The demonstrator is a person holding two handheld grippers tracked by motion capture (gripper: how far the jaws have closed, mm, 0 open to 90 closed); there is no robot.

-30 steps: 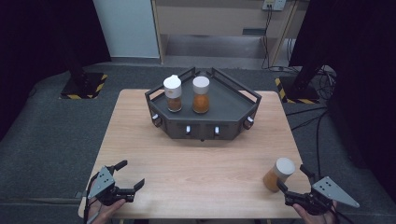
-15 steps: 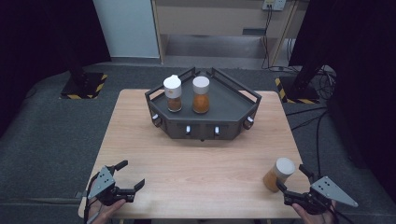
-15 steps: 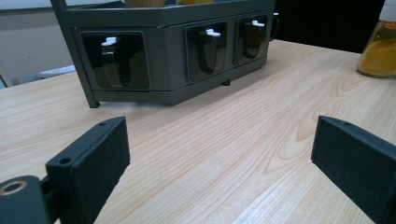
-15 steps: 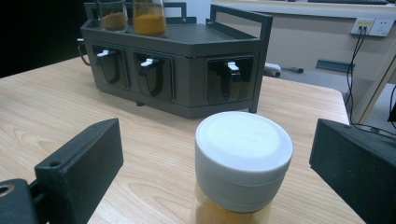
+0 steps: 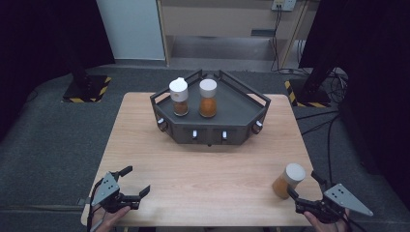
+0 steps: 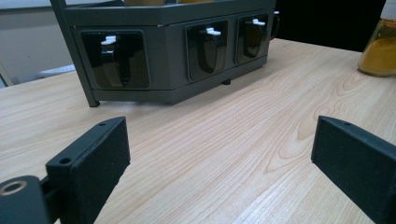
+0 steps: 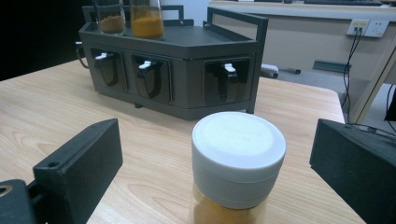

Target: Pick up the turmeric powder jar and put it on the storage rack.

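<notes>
A dark grey rack [image 5: 241,104] with three front knobs stands at the back middle of the wooden table. Two white-capped spice jars [image 5: 178,96] [image 5: 208,98] stand upright on its top. A third white-capped jar [image 5: 288,180] of orange powder stands on the table at the front right. My right gripper [image 5: 302,183] is open, and the jar [image 7: 238,149] sits between its jaws with a gap on each side. My left gripper [image 5: 138,180] is open at the front left, holding nothing. It faces the rack [image 6: 173,51] across bare wood.
The table's front edge runs just below both grippers. Grey carpet surrounds the table. Two posts on hazard-striped bases [image 5: 84,87] [image 5: 309,92] stand behind it, and cables [image 5: 333,130] trail on the floor at the right.
</notes>
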